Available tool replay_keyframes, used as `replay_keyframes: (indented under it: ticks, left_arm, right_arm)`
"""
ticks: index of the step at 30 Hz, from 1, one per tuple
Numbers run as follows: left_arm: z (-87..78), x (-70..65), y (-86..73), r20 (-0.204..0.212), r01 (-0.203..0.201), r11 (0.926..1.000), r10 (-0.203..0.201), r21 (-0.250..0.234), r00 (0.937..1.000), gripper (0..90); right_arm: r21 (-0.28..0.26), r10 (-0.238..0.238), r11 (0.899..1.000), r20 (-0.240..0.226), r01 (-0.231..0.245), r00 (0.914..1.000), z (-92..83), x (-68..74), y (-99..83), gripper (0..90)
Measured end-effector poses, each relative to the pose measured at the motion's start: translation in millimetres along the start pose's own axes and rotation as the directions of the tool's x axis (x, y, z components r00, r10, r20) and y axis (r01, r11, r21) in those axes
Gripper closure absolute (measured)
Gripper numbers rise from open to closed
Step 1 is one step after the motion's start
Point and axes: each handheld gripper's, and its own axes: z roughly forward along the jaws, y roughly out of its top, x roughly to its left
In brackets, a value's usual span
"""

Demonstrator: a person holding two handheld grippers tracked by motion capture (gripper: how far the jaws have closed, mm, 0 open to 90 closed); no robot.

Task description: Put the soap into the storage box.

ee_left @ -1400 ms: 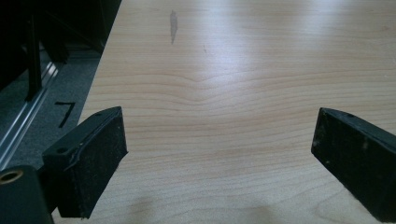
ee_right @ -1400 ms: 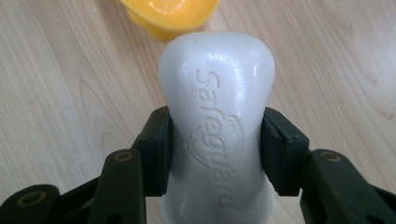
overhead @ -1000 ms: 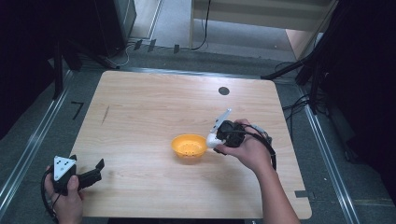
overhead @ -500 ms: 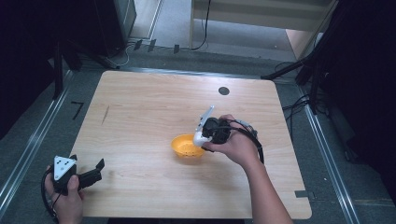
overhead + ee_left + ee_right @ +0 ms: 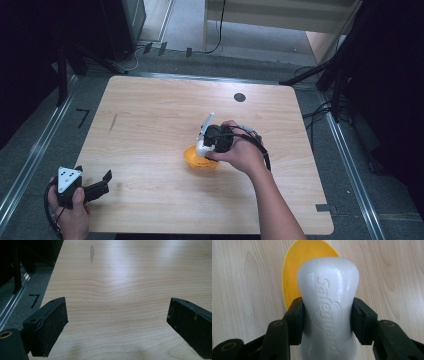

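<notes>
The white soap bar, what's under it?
Under the white soap bar, which the right gripper clamps, sits a yellow bowl on the wooden table. The soap covers most of the bowl's inside, so whether anything lies in it cannot be seen.

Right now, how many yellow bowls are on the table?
1. The yellow bowl sits near the table's middle, right under the soap bar held by the right gripper.

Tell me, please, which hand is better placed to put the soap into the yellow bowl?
The right. Its gripper already clamps the white soap bar directly above the yellow bowl; the left gripper sits open at the table's near-left corner.
</notes>
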Motion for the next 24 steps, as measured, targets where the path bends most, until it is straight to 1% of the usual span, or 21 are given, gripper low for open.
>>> replay_keyframes:
  ticks: [1, 5, 8, 9, 11, 15, 18, 20, 22, 24]
  left_arm:
    - [0.0, 0.0, 0.0, 0.0, 0.0, 1.0, 0.0, 0.0, 1.0, 3.7]
    - [0.0, 0.0, 0.0, 0.001, 0.0, 1.0, 0.0, 0.0, 1.0, 3.7]
    - [0.0, 0.0, 0.0, 0.0, -0.001, 1.0, 0.001, 0.0, 1.0, 3.7]
    - [0.0, 0.0, 0.0, 0.001, -0.001, 1.0, 0.001, 0.001, 1.0, 3.7]
    - [0.0, -0.1, 0.0, 0.0, -0.002, 1.0, 0.002, 0.001, 1.0, 3.7]
    - [0.0, -0.1, 0.1, 0.0, -0.002, 1.0, 0.002, 0.002, 1.0, 3.7]
    - [0.1, 0.0, 0.0, 0.001, -0.001, 1.0, 0.001, 0.002, 1.0, 3.7]
    - [0.1, 0.0, 0.0, 0.001, -0.002, 1.0, 0.002, 0.002, 1.0, 3.7]
    - [0.1, -0.1, 0.0, 0.001, -0.003, 1.0, 0.003, 0.002, 1.0, 3.7]
    - [0.1, -0.1, 0.0, 0.001, -0.002, 1.0, 0.002, 0.003, 1.0, 3.7]
  right_arm:
    - [-0.002, -0.012, 1.0, -0.002, 0.012, 0.9999, 1.8, -0.1, 2.5, 50.9]
    - [0.004, -0.027, 1.0, -0.008, 0.027, 0.9996, 6.5, -0.2, 6.6, 50.9]
    - [0.007, -0.033, 0.999, -0.01, 0.033, 0.9994, 10.9, -0.2, 8.5, 50.8]
    - [0.015, -0.028, 0.999, -0.012, 0.028, 0.9995, 12.3, 0.4, 9.1, 50.9]
    - [0.015, -0.039, 0.999, -0.013, 0.039, 0.9991, 14.8, -0.2, 9.9, 50.8]
    - [0.025, -0.036, 0.999, -0.014, 0.036, 0.9993, 18.5, 0.8, 11.3, 50.8]
    - [0.03, -0.043, 0.999, -0.015, 0.044, 0.9989, 21.0, 0.3, 11.5, 50.8]
    - [0.032, -0.04, 0.999, -0.027, 0.041, 0.9988, 24.7, 0.6, 11.1, 50.8]
    - [0.04, -0.03, 0.999, -0.025, 0.031, 0.9992, 25.9, 1.1, 10.7, 50.7]
    - [0.033, -0.02, 0.999, -0.021, 0.021, 0.9996, 27.5, 0.3, 9.6, 50.5]
